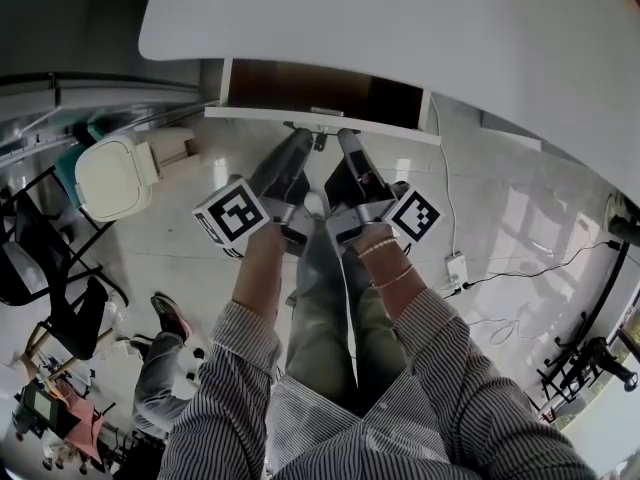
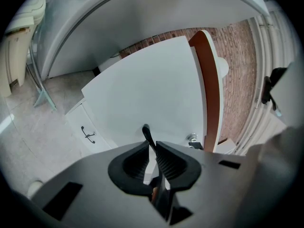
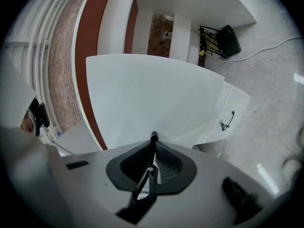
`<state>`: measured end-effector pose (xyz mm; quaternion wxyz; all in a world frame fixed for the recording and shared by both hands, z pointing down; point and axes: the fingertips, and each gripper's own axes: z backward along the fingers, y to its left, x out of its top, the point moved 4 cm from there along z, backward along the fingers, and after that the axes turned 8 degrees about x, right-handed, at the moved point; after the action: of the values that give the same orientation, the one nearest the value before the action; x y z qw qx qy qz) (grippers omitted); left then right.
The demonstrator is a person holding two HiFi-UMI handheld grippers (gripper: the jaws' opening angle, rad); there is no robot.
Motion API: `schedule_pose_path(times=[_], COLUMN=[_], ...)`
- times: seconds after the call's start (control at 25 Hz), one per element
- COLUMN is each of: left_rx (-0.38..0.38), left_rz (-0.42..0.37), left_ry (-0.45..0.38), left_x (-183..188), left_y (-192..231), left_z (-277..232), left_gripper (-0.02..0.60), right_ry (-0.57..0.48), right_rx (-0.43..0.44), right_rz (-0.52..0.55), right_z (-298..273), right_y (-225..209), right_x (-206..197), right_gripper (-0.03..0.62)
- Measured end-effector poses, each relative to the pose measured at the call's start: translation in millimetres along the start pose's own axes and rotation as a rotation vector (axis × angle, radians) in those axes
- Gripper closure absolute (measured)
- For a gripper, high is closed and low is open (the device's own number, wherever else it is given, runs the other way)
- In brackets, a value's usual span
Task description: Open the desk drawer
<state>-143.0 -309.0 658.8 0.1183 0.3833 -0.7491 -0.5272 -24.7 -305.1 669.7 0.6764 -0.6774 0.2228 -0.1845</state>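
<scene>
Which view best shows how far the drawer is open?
The head view: the drawer juts from under the desk top, brown inside exposed. The gripper views show mostly its white front up close, the left hand-held gripper and right hand-held gripper shut on its handle.

**Three cameras trained on one drawer front**

The head view looks steeply down from above and well behind the drawer front, over the person's forearms. The left gripper view rides on the left gripper and looks along its jaws, very near the drawer front. It is rolled so the drawer's open top sits at frame right. The right gripper view, on the right gripper, is equally near but rolled the opposite way. All three views share the drawer front, and both gripper views also share its handle.
</scene>
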Motion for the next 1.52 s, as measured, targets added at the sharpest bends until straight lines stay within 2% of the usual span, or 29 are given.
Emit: schedule_pose_path(times=[0.64, 0.84, 1.16, 1.52], left_rx=[0.036, 0.053, 0.012, 0.042], left_rz=[0.041, 0.02, -0.026, -0.028], left_ry=[-0.026, -0.012, -0.004, 0.023], left_x=[-23, -26, -29, -37], left_y=[9, 12, 11, 18], left_z=[24, 29, 36, 44], left_gripper=[0.534, 0.537, 0.543, 0.541], right_ry=[0.014, 0.013, -0.002, -0.006], right_rx=[0.002, -0.002, -0.01, -0.025], right_rz=[-0.028, -0.026, -0.026, -0.045], right_z=[24, 26, 32, 41], right_y=[-2, -2, 1, -3], right_x=[-18, -22, -29, -37], right_gripper=[0.556, 0.556, 0.556, 0.557])
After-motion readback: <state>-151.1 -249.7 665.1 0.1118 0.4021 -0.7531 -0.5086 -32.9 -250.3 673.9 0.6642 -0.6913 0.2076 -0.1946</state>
